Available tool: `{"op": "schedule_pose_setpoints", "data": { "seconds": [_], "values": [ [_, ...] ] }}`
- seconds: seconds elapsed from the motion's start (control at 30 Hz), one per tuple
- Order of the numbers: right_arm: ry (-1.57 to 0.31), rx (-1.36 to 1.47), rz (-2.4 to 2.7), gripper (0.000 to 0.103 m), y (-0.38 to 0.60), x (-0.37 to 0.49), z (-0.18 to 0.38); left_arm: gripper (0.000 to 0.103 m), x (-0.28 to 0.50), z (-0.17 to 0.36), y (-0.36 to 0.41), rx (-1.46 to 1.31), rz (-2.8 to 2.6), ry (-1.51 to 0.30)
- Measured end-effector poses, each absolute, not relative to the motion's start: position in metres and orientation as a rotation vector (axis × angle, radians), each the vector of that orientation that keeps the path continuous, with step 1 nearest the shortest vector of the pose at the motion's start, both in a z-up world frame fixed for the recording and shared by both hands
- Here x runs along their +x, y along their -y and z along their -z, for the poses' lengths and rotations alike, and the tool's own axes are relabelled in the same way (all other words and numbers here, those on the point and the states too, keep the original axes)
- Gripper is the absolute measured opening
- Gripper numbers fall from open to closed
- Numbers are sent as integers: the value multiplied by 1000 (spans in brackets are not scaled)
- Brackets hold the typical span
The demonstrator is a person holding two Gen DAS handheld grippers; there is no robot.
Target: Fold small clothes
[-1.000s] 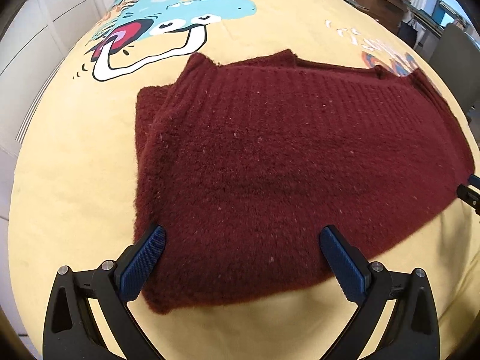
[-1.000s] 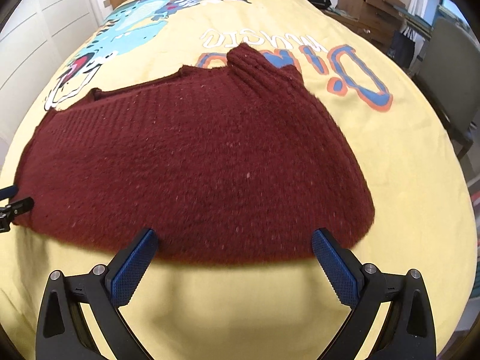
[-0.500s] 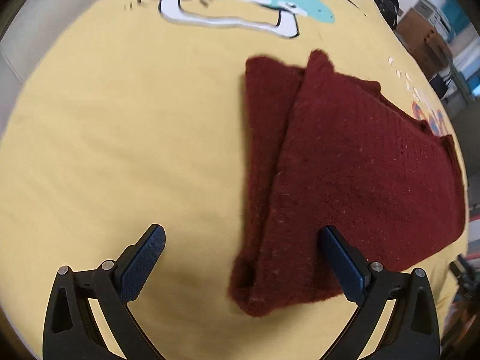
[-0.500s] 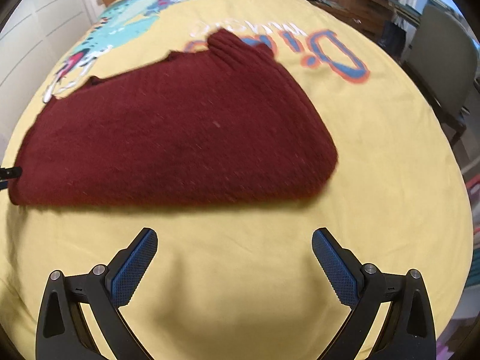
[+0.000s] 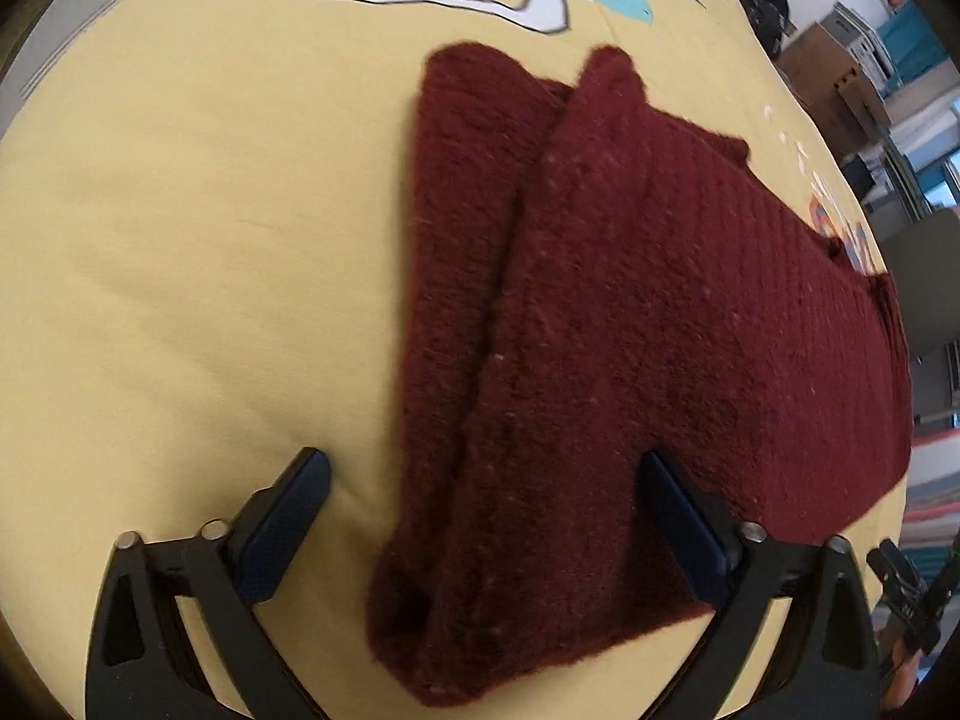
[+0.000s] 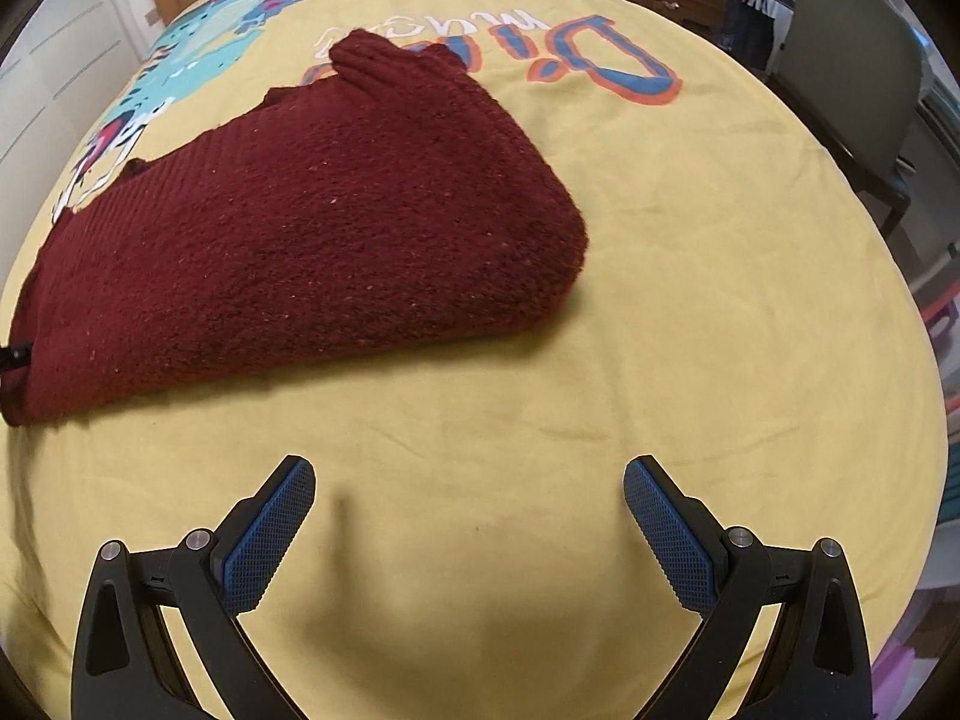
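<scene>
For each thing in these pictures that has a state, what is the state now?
Maroon knit sweater: folded, lying flat on the bedspread.
Left gripper: open, jaws just closing, straddling the sweater's near corner.
Right gripper: open, empty, over bare bedspread.
Yellow bedspread: spread out, lightly wrinkled.

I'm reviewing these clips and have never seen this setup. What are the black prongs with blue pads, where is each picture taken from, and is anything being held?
No robot: a person holds a two-finger gripper in each hand, each with a fisheye camera looking along its fingers. In the left view, the left gripper straddles a corner of the folded maroon knit sweater; its jaws have just been closing, pads not yet pressing. In the right view, the right gripper hangs open over the bare yellow printed bedspread. Nothing is held.
</scene>
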State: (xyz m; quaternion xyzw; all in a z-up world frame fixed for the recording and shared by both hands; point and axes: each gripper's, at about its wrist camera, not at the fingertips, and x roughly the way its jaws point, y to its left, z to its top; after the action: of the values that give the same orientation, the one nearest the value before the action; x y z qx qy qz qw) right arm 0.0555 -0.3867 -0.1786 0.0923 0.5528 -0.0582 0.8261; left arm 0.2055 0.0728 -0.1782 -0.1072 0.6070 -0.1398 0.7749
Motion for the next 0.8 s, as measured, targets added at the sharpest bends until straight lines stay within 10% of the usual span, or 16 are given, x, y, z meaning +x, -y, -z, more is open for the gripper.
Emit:
{"op": "schedule_pose_setpoints", "data": {
  "seconds": [0.03, 0.1, 0.8],
  "values": [
    [-1172, 202, 123, 103, 388, 54, 178, 55, 206, 175, -70, -241, 333, -1310],
    [-1166, 207, 122, 103, 390, 52, 175, 30, 203, 166, -64, -268, 397, -1317],
    [-1068, 275, 104, 103, 453, 60, 131, 24, 202, 26, 142, -98, 614, -1205]
  ]
}}
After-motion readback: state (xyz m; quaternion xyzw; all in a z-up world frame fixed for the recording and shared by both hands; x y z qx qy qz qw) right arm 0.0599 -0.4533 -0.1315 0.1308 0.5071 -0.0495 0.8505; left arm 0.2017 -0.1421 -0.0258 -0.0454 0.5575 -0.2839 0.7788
